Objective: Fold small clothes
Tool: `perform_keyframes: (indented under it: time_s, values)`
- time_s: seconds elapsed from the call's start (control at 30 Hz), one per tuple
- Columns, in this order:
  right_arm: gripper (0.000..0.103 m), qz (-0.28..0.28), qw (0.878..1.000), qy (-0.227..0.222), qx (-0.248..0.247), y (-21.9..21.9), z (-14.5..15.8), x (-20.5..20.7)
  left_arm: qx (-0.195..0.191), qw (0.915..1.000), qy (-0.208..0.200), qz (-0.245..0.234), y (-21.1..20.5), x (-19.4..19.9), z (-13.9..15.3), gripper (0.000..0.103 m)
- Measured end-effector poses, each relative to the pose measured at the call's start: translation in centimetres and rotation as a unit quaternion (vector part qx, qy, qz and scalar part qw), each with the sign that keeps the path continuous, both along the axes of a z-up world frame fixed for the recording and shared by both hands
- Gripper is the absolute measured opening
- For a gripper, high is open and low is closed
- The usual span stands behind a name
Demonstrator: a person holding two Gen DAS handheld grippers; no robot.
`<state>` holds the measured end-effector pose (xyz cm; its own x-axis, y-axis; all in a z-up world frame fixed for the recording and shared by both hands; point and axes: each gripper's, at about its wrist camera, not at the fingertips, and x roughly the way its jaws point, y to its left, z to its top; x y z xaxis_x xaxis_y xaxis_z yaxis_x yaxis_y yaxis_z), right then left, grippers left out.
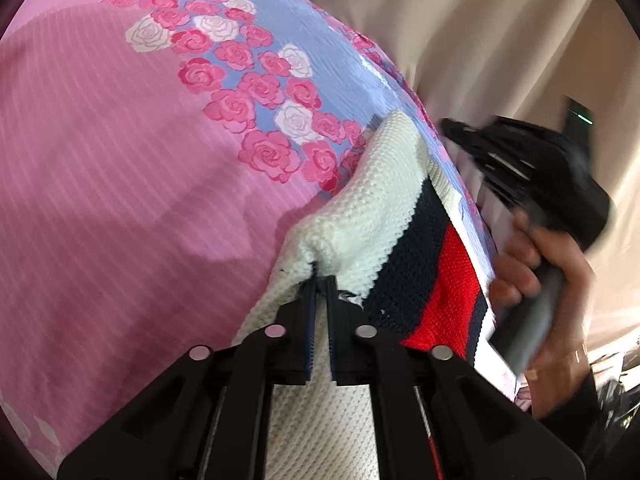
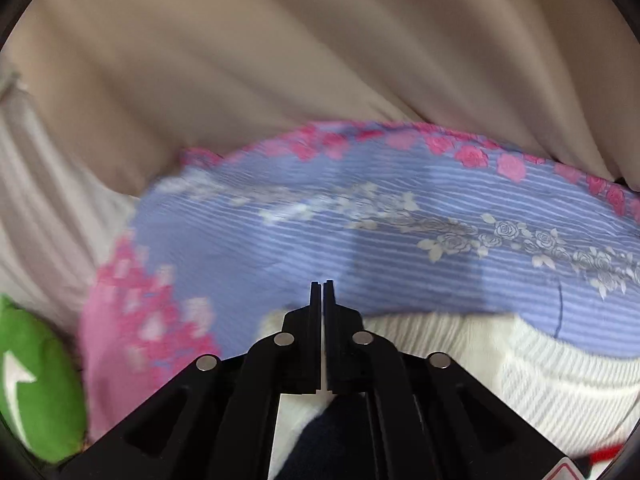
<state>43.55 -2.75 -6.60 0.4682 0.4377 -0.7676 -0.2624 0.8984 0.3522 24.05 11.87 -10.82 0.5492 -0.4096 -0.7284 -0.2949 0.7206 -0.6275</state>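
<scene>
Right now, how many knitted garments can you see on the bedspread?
1: a white knitted sweater with navy and red stripes, lying on the floral bedspread, pinched by the left hand-held gripper. Others may be hidden.

both wrist cams close, angled down; share white knit (image 1: 360, 216) (image 2: 540, 384) & floral sheet (image 1: 120, 160) (image 2: 320, 232).

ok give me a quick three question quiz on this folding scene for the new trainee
1. What is the left gripper pinching in its fingers? A a sock; B the white knit sweater; C a towel.
2. True or false: the sweater carries a navy stripe and a red stripe.
3. Fill in: the pink and blue bedsheet is printed with ____.
Key: 1 B; 2 true; 3 roses.
</scene>
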Motion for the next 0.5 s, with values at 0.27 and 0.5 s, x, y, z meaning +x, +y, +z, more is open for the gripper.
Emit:
perform_keyframes:
  time_s: [0.27, 0.5]
  values:
    - [0.041, 0.085, 0.992, 0.017, -0.088, 2.8, -2.2, -2.5, 0.002, 1.0000, 0.003, 0.006, -0.1, -0.5, 0.2, 0.000]
    - [0.004, 0.047, 0.992, -0.002, -0.113, 4.0, -3.6, 0.4, 0.020, 0.9997, -0.010, -0.008, -0.5, -1.1, 0.5, 0.000]
